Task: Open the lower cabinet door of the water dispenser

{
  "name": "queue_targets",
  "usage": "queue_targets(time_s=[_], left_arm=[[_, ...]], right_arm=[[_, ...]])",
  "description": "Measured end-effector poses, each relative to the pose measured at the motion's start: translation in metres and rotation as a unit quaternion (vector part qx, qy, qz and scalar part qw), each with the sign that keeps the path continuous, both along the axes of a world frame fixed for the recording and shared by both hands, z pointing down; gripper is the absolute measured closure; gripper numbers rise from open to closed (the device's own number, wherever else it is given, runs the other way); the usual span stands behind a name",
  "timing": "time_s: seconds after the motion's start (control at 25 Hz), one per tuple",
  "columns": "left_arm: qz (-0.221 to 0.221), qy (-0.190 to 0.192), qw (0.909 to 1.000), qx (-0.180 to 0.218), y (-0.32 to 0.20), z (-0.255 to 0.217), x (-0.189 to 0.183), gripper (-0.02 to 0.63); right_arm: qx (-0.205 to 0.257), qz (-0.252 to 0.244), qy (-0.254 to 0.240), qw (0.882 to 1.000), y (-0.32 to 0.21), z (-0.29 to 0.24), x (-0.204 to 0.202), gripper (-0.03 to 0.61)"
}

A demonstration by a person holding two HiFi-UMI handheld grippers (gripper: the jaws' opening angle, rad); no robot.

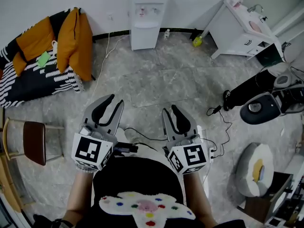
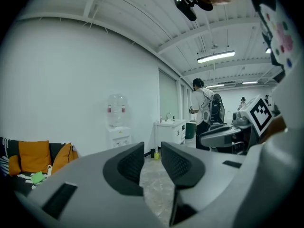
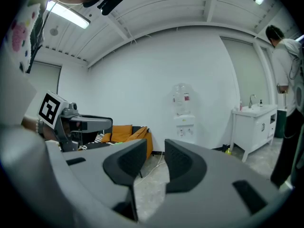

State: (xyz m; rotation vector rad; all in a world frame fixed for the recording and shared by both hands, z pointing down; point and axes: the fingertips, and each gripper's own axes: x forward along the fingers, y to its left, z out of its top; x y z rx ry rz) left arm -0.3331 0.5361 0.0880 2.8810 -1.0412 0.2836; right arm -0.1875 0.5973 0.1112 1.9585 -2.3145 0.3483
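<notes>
Floor (image 1: 156, 80): grey stone tile, running from my position to the far white wall (image 1: 104, 4).

Sofa (image 1: 33, 75): against that wall on the left of the head view, striped cover with orange cushions (image 1: 71, 37).

White sink cabinet (image 1: 240, 32): far right. A person (image 2: 205, 109) stands beside it in the left gripper view.

Water dispenser (image 1: 148, 15): white, upright against the far wall, between the sofa and the sink cabinet. It is well apart from both claws, with open floor between. In the head view it sits above and between the two claws, nearly on their centre line. The left gripper view places it left of the jaw gap (image 2: 118, 127), and the right gripper view places it right of the gap (image 3: 183, 118).

Lower cabinet door (image 1: 144, 38): the plain front panel below the taps. It appears closed. Neither claw touches it. In both gripper views the claw body covers most of it.

Left claw (image 1: 117, 100): held low in front of me, aimed towards the far wall. Its jaws stand a narrow gap apart (image 2: 152, 148) with only floor visible between them.

Right claw (image 1: 169, 109): beside the left one and aimed the same way. Its jaws are likewise slightly parted (image 3: 156, 144) and grip nothing.
</notes>
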Motion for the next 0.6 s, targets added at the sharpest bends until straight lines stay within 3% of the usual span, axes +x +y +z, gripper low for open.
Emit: queue_targets(time_s=[0.6], left_arm=[[0.03, 0.006, 0.9995, 0.012, -0.012, -0.004, 0.028, 0.495]], right_arm=[[-0.005, 0.041, -0.004, 0.999, 0.007, 0.009, 0.025, 0.471]])
